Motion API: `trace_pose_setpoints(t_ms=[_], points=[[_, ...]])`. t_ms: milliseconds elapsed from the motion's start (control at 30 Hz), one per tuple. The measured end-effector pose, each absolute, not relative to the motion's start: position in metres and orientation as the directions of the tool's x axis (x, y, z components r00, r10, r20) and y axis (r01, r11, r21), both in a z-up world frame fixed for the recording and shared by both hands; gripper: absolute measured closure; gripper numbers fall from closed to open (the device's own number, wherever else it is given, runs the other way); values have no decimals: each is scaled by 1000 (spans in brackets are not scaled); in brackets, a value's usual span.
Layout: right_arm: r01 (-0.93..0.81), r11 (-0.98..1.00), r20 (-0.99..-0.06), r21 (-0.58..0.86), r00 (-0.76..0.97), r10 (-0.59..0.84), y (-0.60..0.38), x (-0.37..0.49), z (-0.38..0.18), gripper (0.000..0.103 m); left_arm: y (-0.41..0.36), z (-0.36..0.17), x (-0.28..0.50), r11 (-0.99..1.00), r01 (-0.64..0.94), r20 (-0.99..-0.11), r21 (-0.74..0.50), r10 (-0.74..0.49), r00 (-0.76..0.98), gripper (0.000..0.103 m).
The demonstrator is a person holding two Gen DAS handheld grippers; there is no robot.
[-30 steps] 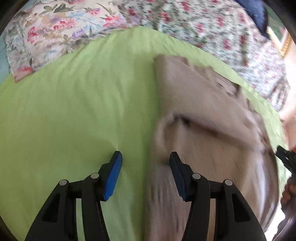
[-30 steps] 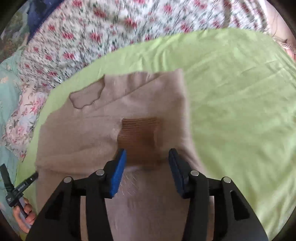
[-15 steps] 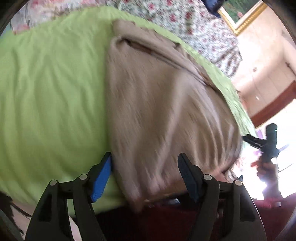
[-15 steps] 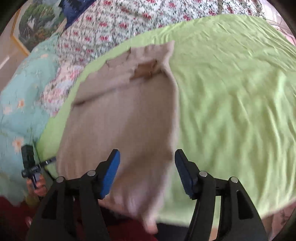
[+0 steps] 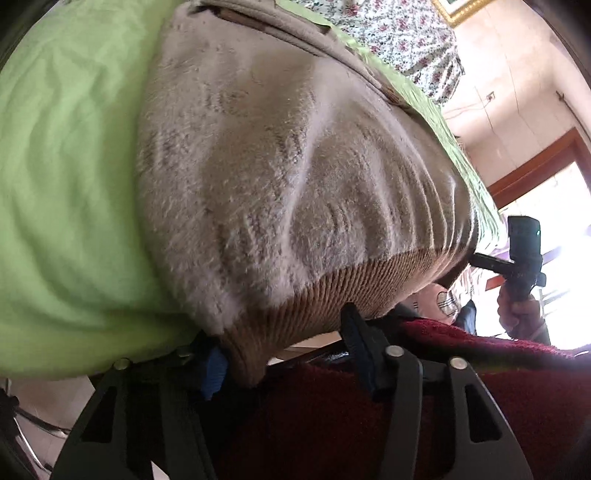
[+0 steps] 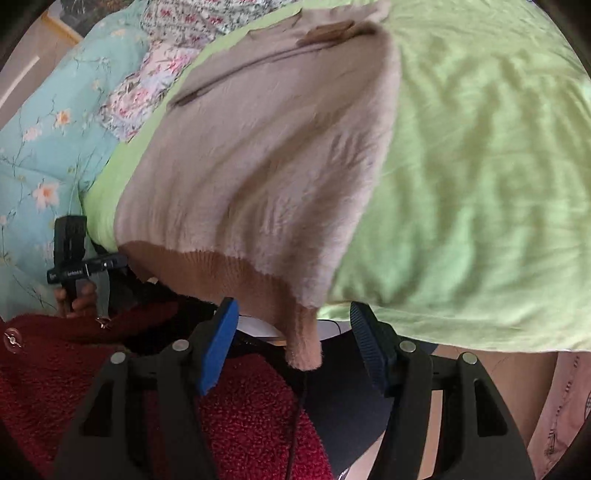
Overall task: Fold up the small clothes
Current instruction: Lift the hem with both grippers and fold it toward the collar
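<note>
**Both jaws at the sweater's hem, bed's edge**

My left gripper (image 5: 284,354) is closing, and the ribbed tan hem (image 5: 332,291) of the beige sweater (image 5: 280,155) sits between its fingers; the left pad is half buried behind the hem's corner, so I cannot tell whether either pad presses the knit yet. My right gripper (image 6: 291,347) stands at a middling spread, not gripping, with the other hem corner (image 6: 303,347) dangling free between the pads and touching neither.

Below both sets of fingers lies dark red fleece clothing (image 6: 240,398), and whatever is under the bed's lip is too dim to read. The sweater lies flat on the green sheet (image 6: 480,184), its hem hanging over the near edge and its neck end far off; there a brown patch (image 6: 328,31) shows, blurred.

Only my left view shows a doorway's wooden frame (image 5: 535,162), a pale wall and my right hand (image 5: 521,306) on its handle. Only my right view shows a turquoise flowered quilt (image 6: 40,155) and my left hand (image 6: 79,295). A floral cover (image 5: 402,37) lies beyond the sheet.
</note>
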State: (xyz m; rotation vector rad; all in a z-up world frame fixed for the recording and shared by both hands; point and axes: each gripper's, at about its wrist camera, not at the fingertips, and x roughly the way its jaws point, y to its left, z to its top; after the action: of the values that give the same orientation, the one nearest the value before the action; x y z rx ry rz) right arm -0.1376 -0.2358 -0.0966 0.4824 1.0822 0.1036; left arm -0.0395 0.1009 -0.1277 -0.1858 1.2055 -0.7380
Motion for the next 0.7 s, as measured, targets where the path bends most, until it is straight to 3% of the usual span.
trace_pose_setpoints(t_ms=[33, 100, 133, 200, 567, 700], points=[[142, 894, -819, 424, 481, 312, -233, -136, -97, 41, 101, -129, -41, 761, 425, -784, -490, -598, 167, 68], [143, 899, -828, 415, 470, 307, -230, -134, -101, 69, 101, -128, -36, 765, 436, -790, -473, -588, 173, 92], [147, 896, -829, 419, 465, 311, -229, -135, -104, 86, 103, -128, -34, 758, 434, -783, -487, -599, 168, 93], [128, 896, -824, 425, 465, 324, -228, -138, -104, 92, 105, -122, -37, 754, 457, -777, -473, -601, 187, 94], [53, 789, -625, 612, 643, 442, -257, -173, -63, 95, 128, -72, -59, 727, 474, -685, -496, -664, 301, 96], [-23, 748, -497, 663, 734, 463, -266, -177, -31, 95, 134, -23, -58, 697, 501, -581, -514, -712, 394, 96]])
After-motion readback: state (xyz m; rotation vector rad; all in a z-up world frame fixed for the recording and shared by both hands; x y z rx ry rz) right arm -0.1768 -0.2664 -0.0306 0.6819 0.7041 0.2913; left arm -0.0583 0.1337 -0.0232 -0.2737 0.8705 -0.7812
